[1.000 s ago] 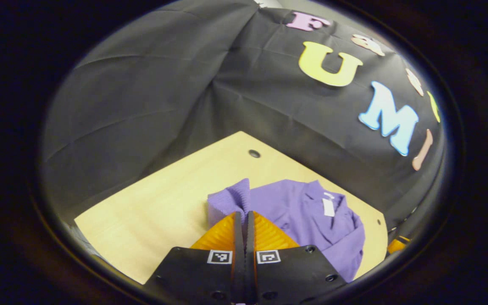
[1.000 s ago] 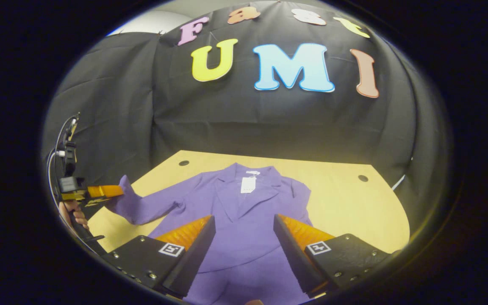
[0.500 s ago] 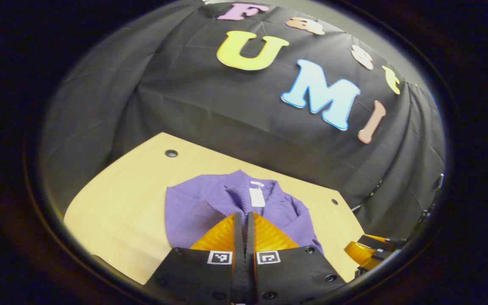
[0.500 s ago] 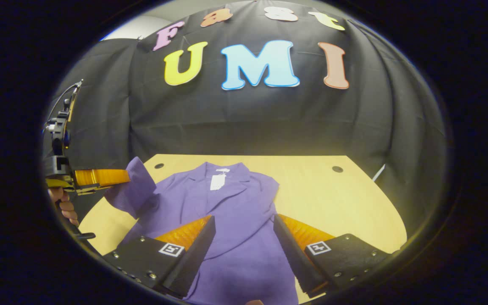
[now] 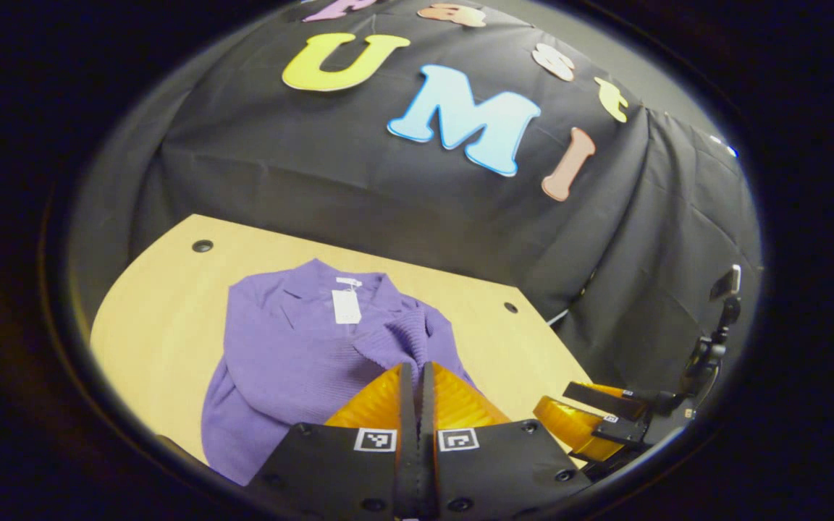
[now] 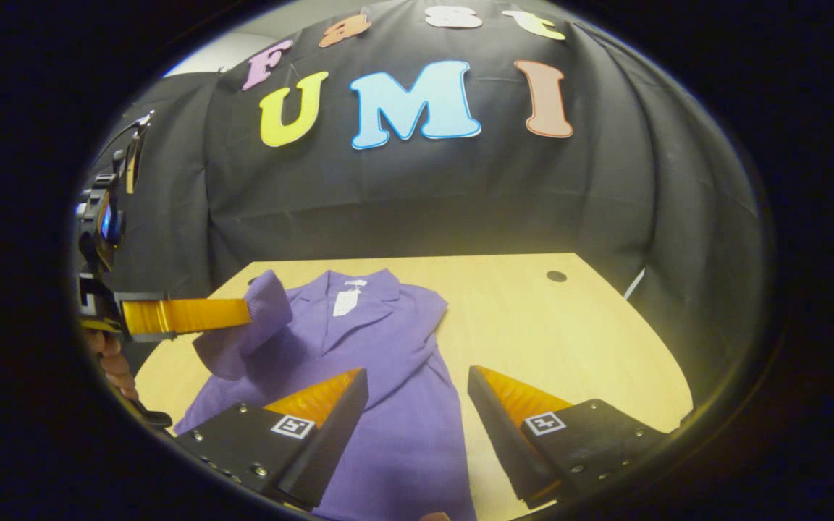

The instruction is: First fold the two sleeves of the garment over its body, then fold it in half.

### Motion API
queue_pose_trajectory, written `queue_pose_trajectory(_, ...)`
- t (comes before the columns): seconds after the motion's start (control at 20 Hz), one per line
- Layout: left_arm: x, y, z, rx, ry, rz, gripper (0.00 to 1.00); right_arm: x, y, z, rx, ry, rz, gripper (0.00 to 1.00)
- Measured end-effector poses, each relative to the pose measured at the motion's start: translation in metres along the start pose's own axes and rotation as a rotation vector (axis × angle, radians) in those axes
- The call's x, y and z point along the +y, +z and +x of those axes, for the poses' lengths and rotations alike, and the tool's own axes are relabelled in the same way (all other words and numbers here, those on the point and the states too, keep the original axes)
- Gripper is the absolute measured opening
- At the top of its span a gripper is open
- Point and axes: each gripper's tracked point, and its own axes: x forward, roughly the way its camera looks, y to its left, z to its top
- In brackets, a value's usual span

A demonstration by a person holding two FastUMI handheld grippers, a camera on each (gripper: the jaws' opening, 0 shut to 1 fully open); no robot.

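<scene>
Your left gripper (image 5: 417,376) pinches the purple garment's (image 6: 388,362) sleeve cuff (image 6: 261,304), lifted over its body; your right gripper (image 6: 417,391) hangs wide apart above the hem

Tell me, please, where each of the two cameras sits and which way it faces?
Left gripper view: rides the left gripper, shut on the sleeve cuff, looking over the purple garment toward the booth wall.
Right gripper view: rides the open right gripper, facing the garment on the table; a hand shows far left.
Shared: garment, table, and each other's gripper.
</scene>
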Motion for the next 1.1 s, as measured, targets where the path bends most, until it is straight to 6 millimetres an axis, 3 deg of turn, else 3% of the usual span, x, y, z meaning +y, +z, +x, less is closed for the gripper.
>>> queue_pose_trajectory(0.25, -0.02, -0.058, 0.024, 0.089, 0.015, -0.001, 0.07, -0.018, -0.011, 0.003, 0.023, 0.033, -0.023, 0.9)
queue_pose_trajectory(0.55, -0.016, -0.088, 0.052, 0.152, 0.04, 0.01, 0.07, -0.03, -0.014, -0.001, 0.015, 0.0, -0.032, 0.9)
queue_pose_trajectory(0.7, -0.018, -0.095, 0.054, 0.176, 0.01, -0.008, 0.14, -0.03, -0.018, -0.008, 0.019, -0.031, -0.035, 0.9)
queue_pose_trajectory(0.75, -0.017, -0.099, 0.05, 0.181, 0.006, -0.004, 0.11, -0.029, -0.017, -0.011, 0.016, -0.039, -0.03, 0.9)
queue_pose_trajectory(0.8, -0.016, -0.098, 0.043, 0.176, -0.001, -0.001, 0.18, -0.029, -0.017, -0.014, 0.014, -0.046, -0.026, 0.9)
queue_pose_trajectory(1.0, -0.004, -0.092, 0.022, 0.143, 0.005, 0.022, 0.91, -0.025, -0.024, -0.022, 0.009, -0.08, -0.033, 0.9)
queue_pose_trajectory(1.05, 0.003, -0.091, 0.017, 0.133, 0.015, 0.022, 0.98, -0.023, -0.024, -0.024, 0.002, -0.086, -0.032, 0.9)
queue_pose_trajectory(1.1, 0.011, -0.089, 0.009, 0.124, 0.025, 0.02, 0.87, -0.021, -0.027, -0.027, -0.002, -0.087, -0.03, 0.9)
